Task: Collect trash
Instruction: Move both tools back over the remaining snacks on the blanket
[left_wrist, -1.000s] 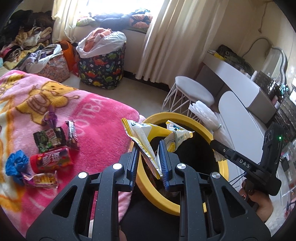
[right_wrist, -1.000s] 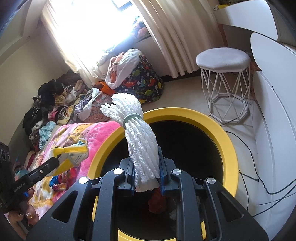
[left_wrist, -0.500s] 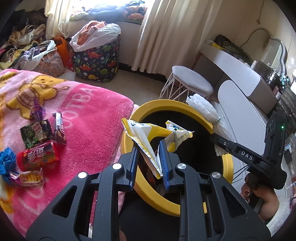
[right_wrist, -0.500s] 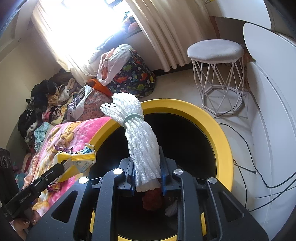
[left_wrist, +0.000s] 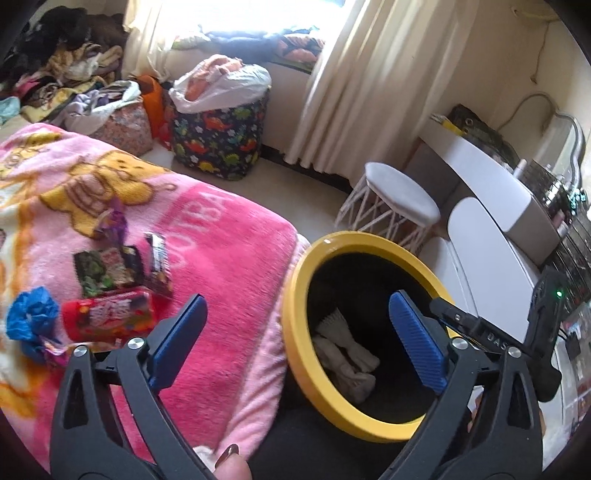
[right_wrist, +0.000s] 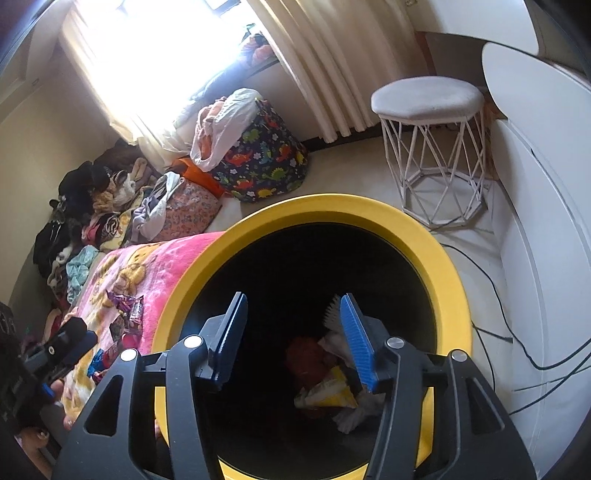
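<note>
Left wrist view: your left gripper (left_wrist: 295, 332) has just been opening and its jaws now stand wide with nothing between them. Under the left finger (left_wrist: 177, 336) lies the pink blanket (left_wrist: 229, 258), a plush printed cover that runs off to that side. Just beyond that fingertip sit the loose wrappers: a red candy packet (left_wrist: 110, 315), a dark green packet (left_wrist: 99, 271), a small dark bar wrapper (left_wrist: 159, 262), a purple wrapper (left_wrist: 114, 221) and a crumpled blue piece (left_wrist: 31, 314). Between the fingers and toward the right one stands the yellow-rimmed bin (left_wrist: 295, 332), black inside, touching the blanket's edge; white foam netting (left_wrist: 347, 354) lies at its bottom. Past the bin you have a white wire stool (left_wrist: 399, 199), a white desk (left_wrist: 498, 192) on the right, cream curtains (left_wrist: 354, 81), and a dinosaur-print hamper (left_wrist: 221, 136) on the pale floor. Right wrist view: your right gripper (right_wrist: 291, 339) has also just been opening; its jaws stand partly apart over the bin mouth, holding nothing. Below them, inside the bin, rest a yellow snack bag (right_wrist: 328, 393), something red (right_wrist: 306, 354) and the white netting. A clothes pile (right_wrist: 92, 206) lies far off beyond the left finger, and black cables (right_wrist: 517, 332) trail over the floor beside the right finger.
</note>
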